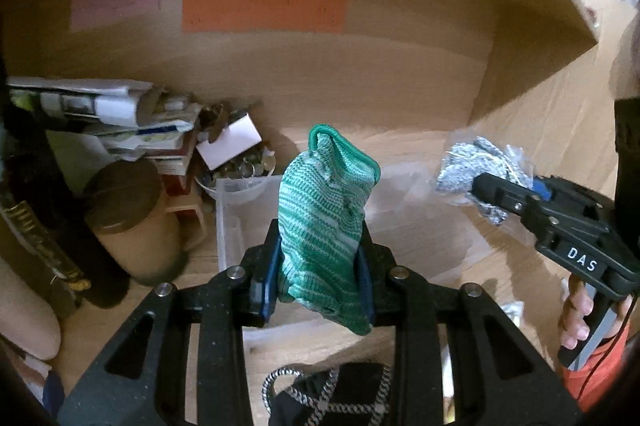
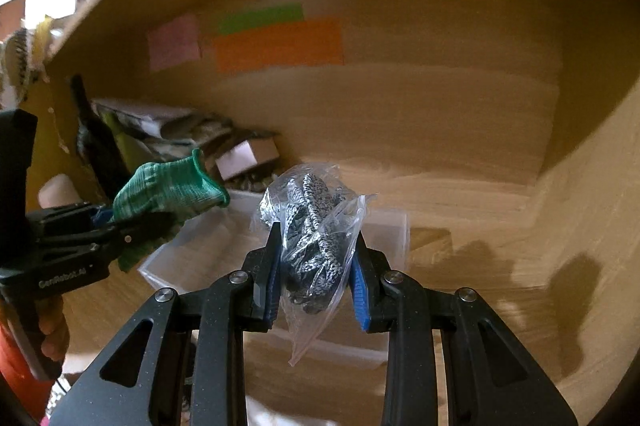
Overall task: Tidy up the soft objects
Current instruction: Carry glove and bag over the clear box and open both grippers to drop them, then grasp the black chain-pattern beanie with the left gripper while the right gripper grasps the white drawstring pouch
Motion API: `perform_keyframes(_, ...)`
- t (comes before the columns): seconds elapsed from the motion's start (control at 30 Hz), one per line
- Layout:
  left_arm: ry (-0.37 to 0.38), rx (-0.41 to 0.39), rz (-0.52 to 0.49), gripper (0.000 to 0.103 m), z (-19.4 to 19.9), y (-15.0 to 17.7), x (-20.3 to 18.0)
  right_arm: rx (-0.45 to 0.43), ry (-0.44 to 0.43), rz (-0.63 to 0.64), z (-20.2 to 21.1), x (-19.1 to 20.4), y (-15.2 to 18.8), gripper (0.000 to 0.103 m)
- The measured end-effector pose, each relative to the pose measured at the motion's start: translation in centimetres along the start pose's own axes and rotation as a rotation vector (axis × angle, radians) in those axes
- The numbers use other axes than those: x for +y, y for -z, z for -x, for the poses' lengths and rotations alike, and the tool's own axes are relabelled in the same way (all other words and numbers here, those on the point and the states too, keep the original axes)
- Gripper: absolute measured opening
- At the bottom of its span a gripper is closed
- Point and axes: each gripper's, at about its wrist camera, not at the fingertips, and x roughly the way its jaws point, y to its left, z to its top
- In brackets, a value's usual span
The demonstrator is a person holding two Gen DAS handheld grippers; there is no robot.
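My left gripper (image 1: 320, 266) is shut on a green striped knit glove (image 1: 324, 209) and holds it up above a clear plastic bin (image 1: 232, 226). The glove also shows at the left of the right wrist view (image 2: 160, 189). My right gripper (image 2: 316, 266) is shut on a clear plastic bag of black-and-white cord (image 2: 312, 222), above the bin's far side (image 2: 392, 230). In the left wrist view the bag (image 1: 476, 165) hangs at the right gripper's tip (image 1: 480, 185), to the right of the glove.
I am inside a wooden desk nook with coloured sticky notes (image 1: 264, 7) on the back wall. At the left stand a lidded jar (image 1: 132, 222), a dark bottle (image 1: 36, 209), stacked papers (image 1: 100, 105) and a bowl of small metal bits (image 1: 244, 169). Black fabric with a cord (image 1: 332, 398) lies below.
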Motion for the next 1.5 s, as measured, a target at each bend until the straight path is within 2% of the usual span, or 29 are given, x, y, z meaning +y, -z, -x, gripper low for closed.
perform_keyframes(0.27, -0.008, 0.175, -0.023, 0.032, -5.9, 0.1, -0.1, 0.187, 0.005, 0.020, -5.4, -0.6, 0.7, 0.027)
perform_keyframes(0.43, 0.004, 0.267, -0.044, 0.032, -8.7, 0.6, -0.3, 0.274, 0.011, 0.051, -7.6, -0.4, 1.3, 0.027)
perform_keyframes(0.57, 0.011, 0.295, -0.030, 0.032, -9.6, 1.0, -0.2, 0.325, 0.019, 0.056, -8.7, -0.5, 1.8, 0.028)
perform_keyframes(0.67, 0.006, 0.300, -0.039, 0.039, -9.8, 1.1, -0.3, 0.347, 0.014, 0.058, -9.0, -0.7, 2.1, 0.028)
perform_keyframes(0.8, -0.019, 0.274, -0.043, 0.064, -9.3, 0.8, 0.1, 0.350, 0.029, 0.067, -8.8, -0.6, 2.3, 0.031)
perform_keyframes(0.87, -0.025, 0.258, -0.044, 0.065, -8.8, 0.8, 0.0, 0.340, 0.032, 0.067, -8.8, -0.4, 2.2, 0.038)
perform_keyframes(0.93, -0.027, 0.241, -0.043, 0.066, -7.8, 0.6, 0.0, 0.300, 0.037, 0.064, -8.0, -0.3, 1.9, 0.053)
perform_keyframes(1.0, -0.030, 0.219, -0.039, 0.070, -6.7, 0.6, 0.0, 0.267, 0.043, 0.067, -7.1, -0.2, 1.6, 0.058)
perform_keyframes(1.1, -0.050, 0.165, -0.040, 0.076, -4.7, 0.2, -0.2, 0.211, 0.051, 0.078, -5.2, 0.2, 1.1, 0.059)
perform_keyframes(1.17, -0.064, 0.126, -0.051, 0.079, -3.3, -0.2, -0.4, 0.164, 0.050, 0.083, -3.5, 0.5, 0.7, 0.065)
perform_keyframes(1.2, -0.068, 0.108, -0.057, 0.080, -2.6, -0.3, -0.5, 0.140, 0.049, 0.087, -2.8, 0.7, 0.6, 0.072)
perform_keyframes(1.23, -0.072, 0.085, -0.065, 0.085, -1.6, -0.3, -0.6, 0.119, 0.050, 0.091, -2.1, 0.7, 0.6, 0.075)
perform_keyframes(1.33, -0.082, 0.024, -0.068, 0.096, 0.7, -0.1, -0.7, 0.057, 0.050, 0.111, 0.3, 1.2, 0.7, 0.076)
perform_keyframes(1.5, -0.103, -0.043, -0.077, 0.100, 3.6, 0.6, -0.7, -0.031, 0.040, 0.124, 3.8, 1.8, 1.4, 0.083)
